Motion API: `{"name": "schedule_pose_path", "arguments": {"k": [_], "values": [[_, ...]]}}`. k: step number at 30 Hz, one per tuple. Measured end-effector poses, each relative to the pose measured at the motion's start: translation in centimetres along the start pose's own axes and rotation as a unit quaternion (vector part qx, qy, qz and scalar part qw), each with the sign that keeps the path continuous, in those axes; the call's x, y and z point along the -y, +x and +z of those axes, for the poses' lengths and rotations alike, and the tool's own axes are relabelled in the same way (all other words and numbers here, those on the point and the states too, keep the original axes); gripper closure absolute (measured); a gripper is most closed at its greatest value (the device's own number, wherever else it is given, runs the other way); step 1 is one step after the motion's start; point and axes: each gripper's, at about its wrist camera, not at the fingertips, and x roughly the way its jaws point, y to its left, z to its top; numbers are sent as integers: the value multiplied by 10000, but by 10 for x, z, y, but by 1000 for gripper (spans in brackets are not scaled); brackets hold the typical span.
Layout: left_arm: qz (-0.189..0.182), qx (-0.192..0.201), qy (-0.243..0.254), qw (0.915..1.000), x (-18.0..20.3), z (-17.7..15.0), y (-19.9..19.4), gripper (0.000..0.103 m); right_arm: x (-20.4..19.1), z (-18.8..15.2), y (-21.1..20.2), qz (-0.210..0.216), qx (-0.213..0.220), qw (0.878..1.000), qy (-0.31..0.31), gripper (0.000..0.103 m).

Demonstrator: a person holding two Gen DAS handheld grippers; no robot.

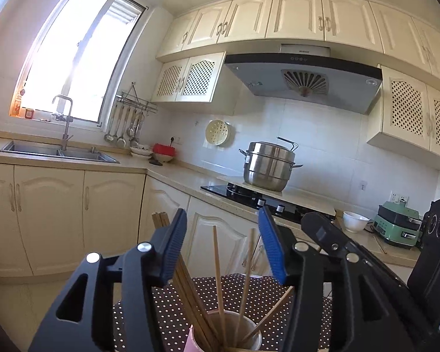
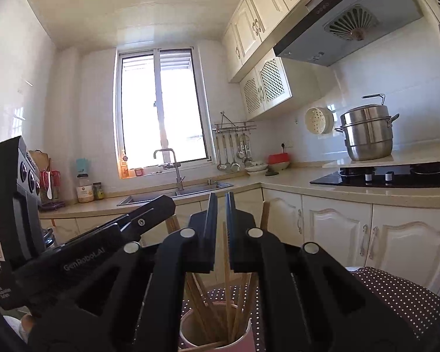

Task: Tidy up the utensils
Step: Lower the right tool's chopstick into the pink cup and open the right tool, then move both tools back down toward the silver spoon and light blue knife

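Observation:
A pink cup (image 1: 195, 341) with several wooden chopsticks (image 1: 218, 267) standing in it sits on a brown polka-dot cloth (image 1: 167, 302). My left gripper (image 1: 222, 220) is open above the cup, with chopsticks between and beside its blue fingers. The right gripper's body (image 1: 331, 234) shows at the right of the left wrist view. In the right wrist view the same cup (image 2: 243, 338) and chopsticks (image 2: 226, 275) stand below my right gripper (image 2: 221, 202), whose jaws are nearly closed around one chopstick. The left gripper's body (image 2: 108, 231) shows at left.
Kitchen counter with a sink and faucet (image 1: 64, 126), hanging ladles (image 1: 123, 129), a steel steamer pot (image 1: 268, 165) on a black stove (image 1: 249, 196), a white bowl (image 1: 354, 220), a green appliance (image 1: 397, 228) and a black oven (image 1: 437, 252). Cabinets stand below.

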Motion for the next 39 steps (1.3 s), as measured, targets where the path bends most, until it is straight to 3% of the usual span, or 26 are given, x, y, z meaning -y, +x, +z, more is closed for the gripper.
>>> {"name": "schedule_pose_path", "arguments": {"k": [16,18,20,21,31,39], "values": [[77,-115,251,9996,26,18,-64,35,-15,27,-60,-465,107,9989,-34,95],[111,-145,296,9994,30,18,-77,32,-20,29,-72,-547,76,9985,-42,87],[191,-225,384,9988,34,17,-89,32,-25,28,-84,-613,54,9981,-41,67],[224,-249,404,9986,34,17,-92,32,-27,28,-90,-643,38,9979,-41,63],[300,-630,423,9967,47,4,-143,32,-53,11,-137,-993,-363,9944,-14,50],[261,-1446,592,9874,54,-23,-153,30,-55,-18,-156,-1400,-940,9857,17,43]]}}
